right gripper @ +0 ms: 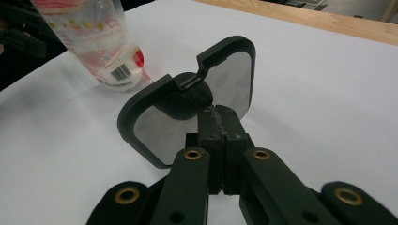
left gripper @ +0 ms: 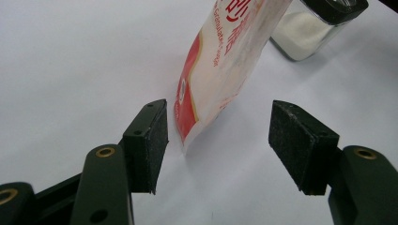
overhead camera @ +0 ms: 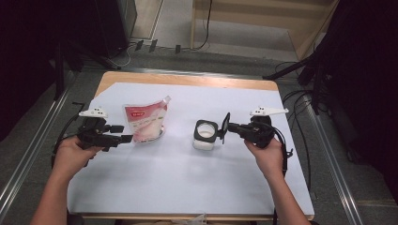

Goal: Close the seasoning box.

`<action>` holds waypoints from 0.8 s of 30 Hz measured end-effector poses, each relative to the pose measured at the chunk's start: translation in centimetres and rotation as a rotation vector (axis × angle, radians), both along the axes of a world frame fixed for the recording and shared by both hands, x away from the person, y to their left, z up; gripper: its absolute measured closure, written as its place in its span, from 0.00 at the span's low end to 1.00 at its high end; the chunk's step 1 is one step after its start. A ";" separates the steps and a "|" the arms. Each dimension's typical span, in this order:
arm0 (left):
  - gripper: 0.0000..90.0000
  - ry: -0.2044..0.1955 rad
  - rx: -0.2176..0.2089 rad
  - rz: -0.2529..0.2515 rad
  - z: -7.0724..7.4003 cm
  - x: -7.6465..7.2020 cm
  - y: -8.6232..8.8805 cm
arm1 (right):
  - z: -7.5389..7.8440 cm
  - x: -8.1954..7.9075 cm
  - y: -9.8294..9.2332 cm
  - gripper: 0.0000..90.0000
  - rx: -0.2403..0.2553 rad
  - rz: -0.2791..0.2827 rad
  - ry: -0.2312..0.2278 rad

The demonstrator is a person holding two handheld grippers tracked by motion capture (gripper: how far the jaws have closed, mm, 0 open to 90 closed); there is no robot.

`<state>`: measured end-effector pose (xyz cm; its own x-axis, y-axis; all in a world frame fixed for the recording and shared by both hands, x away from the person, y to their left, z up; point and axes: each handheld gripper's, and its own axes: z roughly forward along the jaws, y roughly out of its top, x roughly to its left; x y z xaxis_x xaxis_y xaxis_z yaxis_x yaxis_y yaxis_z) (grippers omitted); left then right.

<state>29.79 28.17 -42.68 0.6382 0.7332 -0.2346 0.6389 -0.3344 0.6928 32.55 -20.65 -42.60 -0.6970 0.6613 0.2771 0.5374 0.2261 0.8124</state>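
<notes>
A white and red spouted pouch [overhead camera: 145, 123] stands left of centre on the white table cover [overhead camera: 187, 178]. My left gripper [overhead camera: 123, 133] is open just left of it. In the left gripper view the pouch's lower corner [left gripper: 197, 112] sits between the two pads [left gripper: 152, 140] without touching either, and the gripper [left gripper: 218, 145] stays level with the table. A glass jar [overhead camera: 205, 136] holding white granules stands at centre, its top uncovered. My right gripper [overhead camera: 231, 127] is shut on the jar's black-rimmed lid [overhead camera: 225, 125], held on edge beside the jar. The lid [right gripper: 187, 112] is pinched by its tab in the right gripper [right gripper: 220, 123].
The jar [left gripper: 312, 28] stands behind the pouch [left gripper: 225, 51] in the left gripper view. The pouch [right gripper: 94, 42] appears far left in the right gripper view. A wooden table edge [overhead camera: 187, 79] borders the far side. Metal rails and cables run along the floor on both sides.
</notes>
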 end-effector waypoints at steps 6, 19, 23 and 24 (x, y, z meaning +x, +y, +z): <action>0.44 0.006 0.003 -0.001 0.0 0.1 0.0 | 0.1 0.0 0.2 1.00 0.010 -0.011 -0.003; 0.43 0.007 0.002 -0.007 0.0 0.1 0.0 | -0.1 -0.1 1.3 1.00 0.020 -0.006 -0.011; 0.43 0.005 0.008 -0.012 -0.1 0.1 -0.1 | -0.2 0.0 1.6 1.00 0.027 0.003 -0.009; 0.43 0.006 0.009 -0.016 -0.1 0.1 -0.1 | -0.2 -0.1 1.8 1.00 0.027 0.002 -0.009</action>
<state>29.91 28.11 -42.78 0.6487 0.7247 -0.2323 0.6376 -0.3510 0.6858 32.48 -18.88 -42.78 -0.7010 0.6521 0.2887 0.5296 0.2049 0.8231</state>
